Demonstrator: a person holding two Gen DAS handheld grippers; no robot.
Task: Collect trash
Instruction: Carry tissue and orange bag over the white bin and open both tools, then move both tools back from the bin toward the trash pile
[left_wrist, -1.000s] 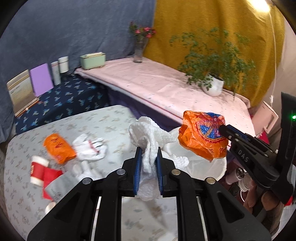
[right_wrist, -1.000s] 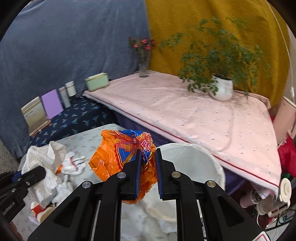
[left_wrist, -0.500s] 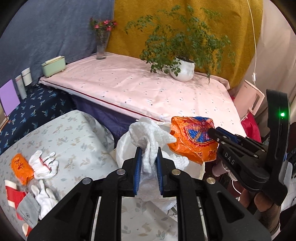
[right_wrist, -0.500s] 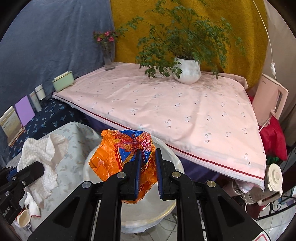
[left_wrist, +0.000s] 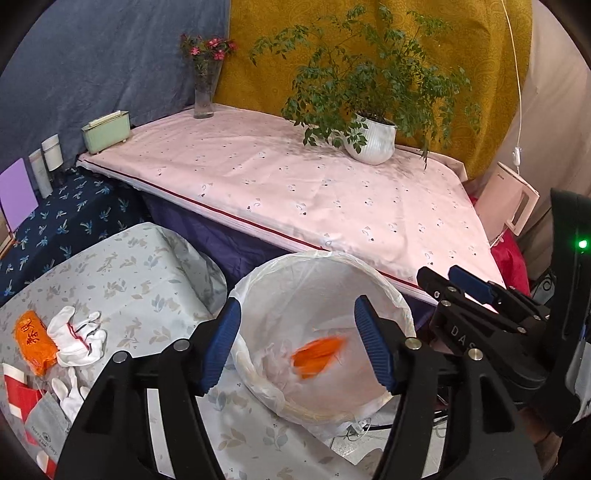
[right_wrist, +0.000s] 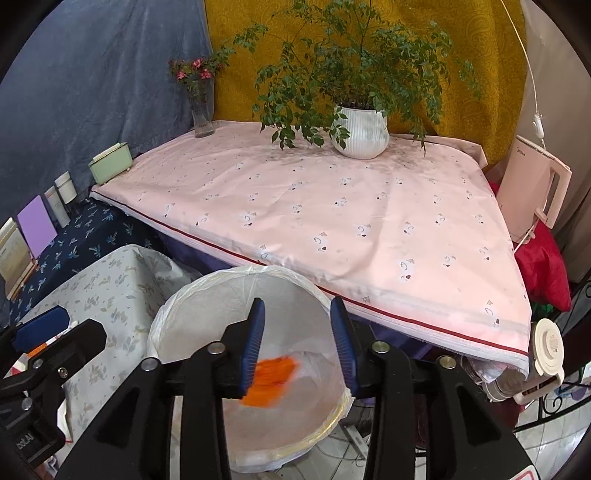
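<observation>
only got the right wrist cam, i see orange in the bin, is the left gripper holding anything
Observer: No. The left gripper is opening over the bin, with nothing between its pads.
Operator: any trash not binned yet
Observer: Yes, an orange wrapper lies on the floral table beside white gloves.
Operator: anything else there
Observer: A red and white paper cup and a grey packet, at the picture's lower left edge.

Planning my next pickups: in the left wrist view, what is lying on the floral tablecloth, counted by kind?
Orange wrapper: 1
White gloves: 2
Red-and-white cup, partly cut off at the edge: 1
Grey packet: 1
Total: 5
</observation>
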